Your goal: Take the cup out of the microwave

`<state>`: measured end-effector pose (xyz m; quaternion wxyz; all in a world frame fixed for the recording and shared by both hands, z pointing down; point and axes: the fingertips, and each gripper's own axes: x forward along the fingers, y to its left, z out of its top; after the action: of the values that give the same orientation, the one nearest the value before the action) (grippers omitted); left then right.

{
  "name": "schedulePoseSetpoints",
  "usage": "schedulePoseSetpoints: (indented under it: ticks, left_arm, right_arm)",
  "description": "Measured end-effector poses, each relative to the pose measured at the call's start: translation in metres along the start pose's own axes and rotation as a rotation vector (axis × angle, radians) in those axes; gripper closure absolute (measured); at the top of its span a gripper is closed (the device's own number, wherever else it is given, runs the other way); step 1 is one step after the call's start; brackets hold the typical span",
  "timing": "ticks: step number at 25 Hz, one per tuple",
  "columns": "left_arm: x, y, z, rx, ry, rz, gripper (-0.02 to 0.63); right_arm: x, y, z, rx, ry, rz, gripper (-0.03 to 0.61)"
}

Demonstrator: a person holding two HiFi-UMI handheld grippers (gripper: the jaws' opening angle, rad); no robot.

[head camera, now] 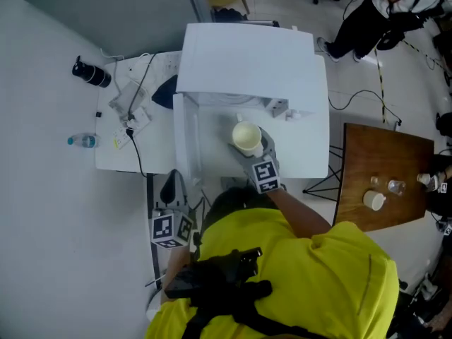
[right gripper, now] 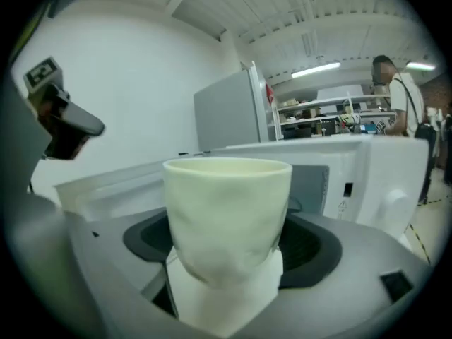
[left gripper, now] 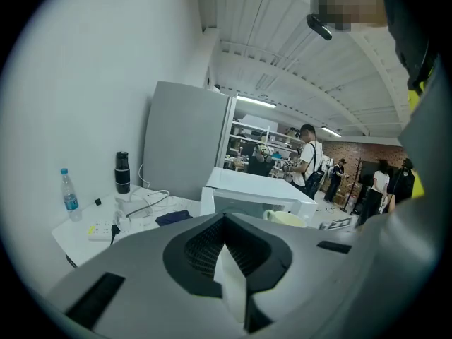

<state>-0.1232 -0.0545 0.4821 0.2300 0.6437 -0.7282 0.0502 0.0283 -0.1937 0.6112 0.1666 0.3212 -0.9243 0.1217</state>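
**Cup held in my right hand-held gripper, just in front of the open microwave**

On the left, my left hand-held gripper (left gripper: 226, 221) hangs low beside the white bench (head camera: 113, 157), its jaws together on nothing. Further right, the microwave (head camera: 247, 55) stands with its door swung open. My right hand-held gripper (right gripper: 224, 299) is clamped on the lower body of the cream cup (right gripper: 226, 217), which sits upright in front of the cavity. The cup's wall looks dimpled where it is squeezed, so I judge it light, thin and soft, easy to crush or tip. I'd hold it low and gently and keep it level. From above I see nothing inside it, though a pale liquid could escape me.
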Motion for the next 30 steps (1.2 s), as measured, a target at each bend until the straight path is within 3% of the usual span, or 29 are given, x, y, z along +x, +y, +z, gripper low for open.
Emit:
schedulePoseSetpoints:
  ticks: [4,10,15,21,26,30]
  left_arm:
    - [-0.001,0.005,0.001,-0.01,-0.033,0.019,0.615]
    - [-0.006,0.031,0.017,0.001,-0.059,0.012,0.615]
    - [-0.02,0.096,0.036,0.015,-0.093,0.006,0.615]
    - [-0.044,0.204,0.048,0.019,-0.082,-0.029,0.615]
    - [-0.041,0.278,0.039,0.036,-0.044,-0.07,0.615]
    - [-0.033,0.307,0.021,0.043,-0.004,-0.106,0.615]
  right_arm:
    - [-0.06,0.038,0.048,0.007,-0.085,0.104,0.137]
    - [-0.09,0.092,0.11,0.011,-0.152,0.192,0.137]
    - [-0.067,0.17,0.136,-0.011,-0.181,0.268,0.135]
    - [-0.003,0.3,0.157,0.023,-0.17,0.312,0.135]
    - [0.078,0.365,0.133,0.067,-0.148,0.236,0.136]
    - [0.149,0.356,0.078,0.055,-0.118,0.091,0.135]
